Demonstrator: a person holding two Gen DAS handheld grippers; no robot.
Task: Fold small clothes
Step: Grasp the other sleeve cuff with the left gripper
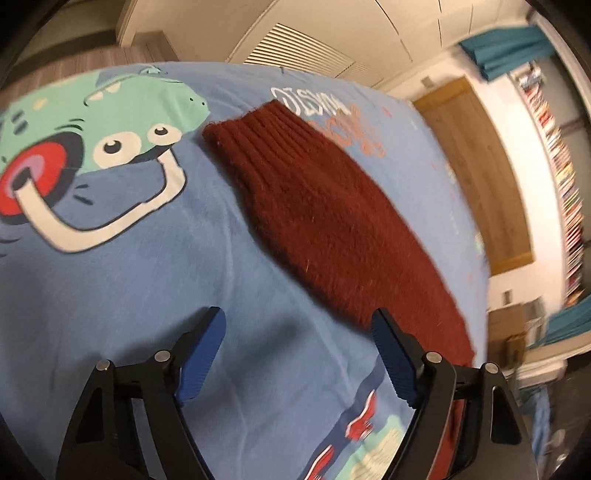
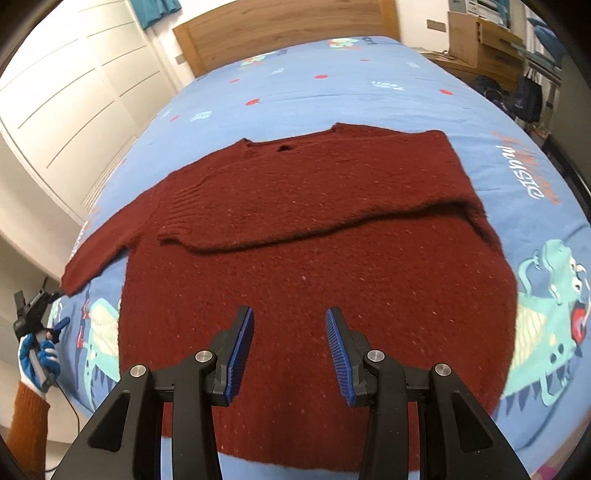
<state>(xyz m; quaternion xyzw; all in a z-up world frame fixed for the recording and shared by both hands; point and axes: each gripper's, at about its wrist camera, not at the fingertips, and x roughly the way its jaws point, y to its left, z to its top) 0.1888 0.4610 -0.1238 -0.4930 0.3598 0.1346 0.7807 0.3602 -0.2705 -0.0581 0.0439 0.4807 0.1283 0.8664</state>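
A dark red knitted sweater [image 2: 314, 236] lies flat on the blue cartoon bedsheet [image 2: 332, 85]. Its right sleeve is folded across the chest, with the ribbed cuff [image 2: 177, 206] near the left shoulder. Its left sleeve [image 1: 332, 221] stretches out flat over the sheet. My right gripper [image 2: 290, 314] is open and empty, above the sweater's lower body. My left gripper [image 1: 297, 317] is open and empty, beside the outstretched sleeve, its right finger [image 1: 391, 354] over the sleeve's edge. It also shows at the far left of the right wrist view [image 2: 59, 325], held by a gloved hand.
A wooden headboard [image 2: 288, 33] stands at the far end of the bed. White wardrobe doors [image 2: 70, 85] run along the left side. Cardboard boxes and bags [image 2: 484, 44] stand at the back right. The bed edge is close below my right gripper.
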